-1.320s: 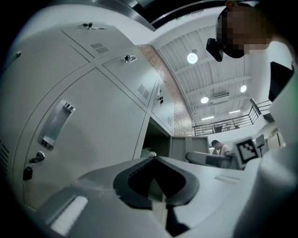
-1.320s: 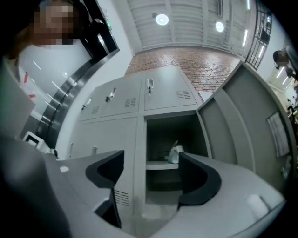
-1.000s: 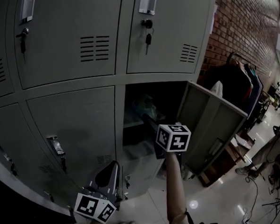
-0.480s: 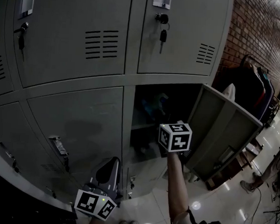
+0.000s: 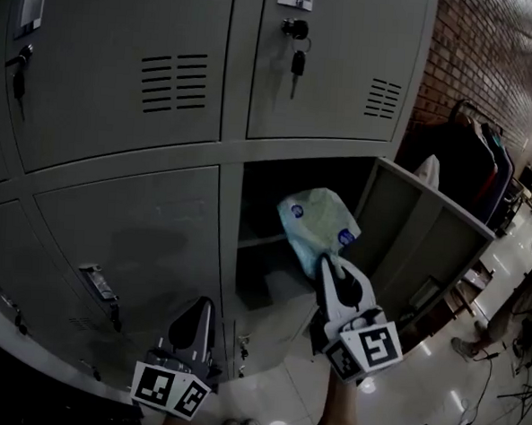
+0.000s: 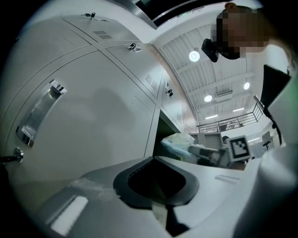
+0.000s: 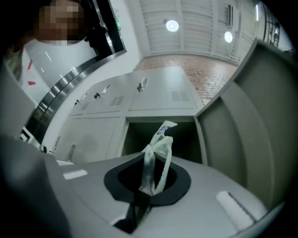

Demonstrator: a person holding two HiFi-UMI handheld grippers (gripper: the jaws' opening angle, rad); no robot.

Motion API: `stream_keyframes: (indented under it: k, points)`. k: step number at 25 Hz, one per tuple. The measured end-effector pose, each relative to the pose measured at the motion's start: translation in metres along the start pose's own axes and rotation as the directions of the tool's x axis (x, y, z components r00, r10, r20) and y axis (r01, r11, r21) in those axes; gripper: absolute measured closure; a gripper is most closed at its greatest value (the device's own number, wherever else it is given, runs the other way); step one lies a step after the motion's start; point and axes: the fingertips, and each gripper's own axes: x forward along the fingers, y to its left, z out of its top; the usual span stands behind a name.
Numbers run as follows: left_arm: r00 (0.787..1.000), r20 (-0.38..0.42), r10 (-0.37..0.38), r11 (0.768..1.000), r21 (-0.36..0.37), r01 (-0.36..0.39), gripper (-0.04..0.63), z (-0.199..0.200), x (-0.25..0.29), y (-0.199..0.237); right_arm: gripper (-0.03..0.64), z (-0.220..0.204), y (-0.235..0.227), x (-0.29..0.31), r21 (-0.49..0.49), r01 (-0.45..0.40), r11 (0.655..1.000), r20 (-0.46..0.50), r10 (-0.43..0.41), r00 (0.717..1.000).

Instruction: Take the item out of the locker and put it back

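Observation:
A pale green and white plastic bag [image 5: 317,224] hangs in front of the open locker compartment [image 5: 260,191], clear of its dark inside. My right gripper [image 5: 332,263] is shut on the bag's knotted top from below. In the right gripper view the twisted bag neck [image 7: 158,148] stands up out of the closed jaws of the right gripper [image 7: 148,188], with the locker opening [image 7: 186,139] behind. My left gripper [image 5: 197,306] stays low before the closed lower-left door, shut on nothing. From the left gripper [image 6: 158,209] I see the bag [image 6: 179,142] off to the right.
The locker's door [image 5: 417,243] stands swung open to the right. A key [image 5: 297,61] hangs in the closed locker above. A clothes rack [image 5: 459,147] stands by the brick wall [image 5: 482,59]. A person [image 5: 522,295] is on the shiny floor at far right.
My right gripper has pulled back out of the locker and turned over, now shut on the bag, which has come out with it. The left gripper has barely moved.

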Motion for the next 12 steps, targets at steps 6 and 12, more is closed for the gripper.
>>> stream_keyframes:
  k: [6, 12]
  points:
    - [0.999, -0.027, 0.035, 0.999, -0.012, -0.035, 0.591, -0.013, -0.004, 0.013, 0.603, -0.039, 0.029, -0.091, 0.035, 0.023, 0.999, 0.049, -0.024, 0.998]
    - [0.999, -0.033, 0.009, 1.000, -0.010, -0.009, 0.591, -0.016, -0.001, 0.002, 0.603, -0.057, 0.030, -0.107, 0.065, 0.031, 0.997, 0.017, -0.032, 0.999]
